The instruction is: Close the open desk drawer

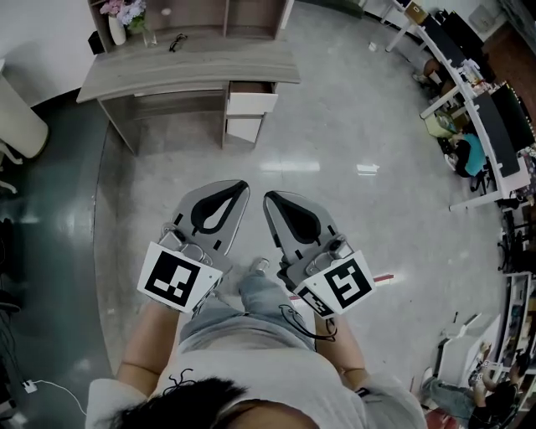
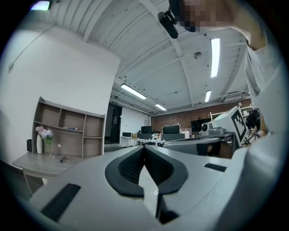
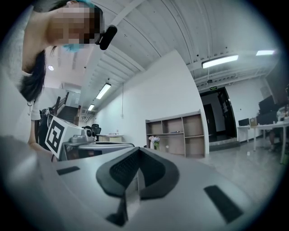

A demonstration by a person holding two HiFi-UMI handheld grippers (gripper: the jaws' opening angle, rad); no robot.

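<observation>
Currently I hold both tongs low by waist, well apart from desk [image 1: 188,71] at top of head view. Left gripper [image 1: 237,189]: jaws pressed together, nothing between. Right gripper [image 1: 271,199]: same, jaws together, empty. Drawer [image 1: 251,103] stands open under desktop, toward that view's right end, white front jutting out. On desktop I see vase of flowers [image 1: 120,21] and glasses [image 1: 177,41]. Glossy grey floor [image 1: 335,142] lies between me and desk.
</observation>
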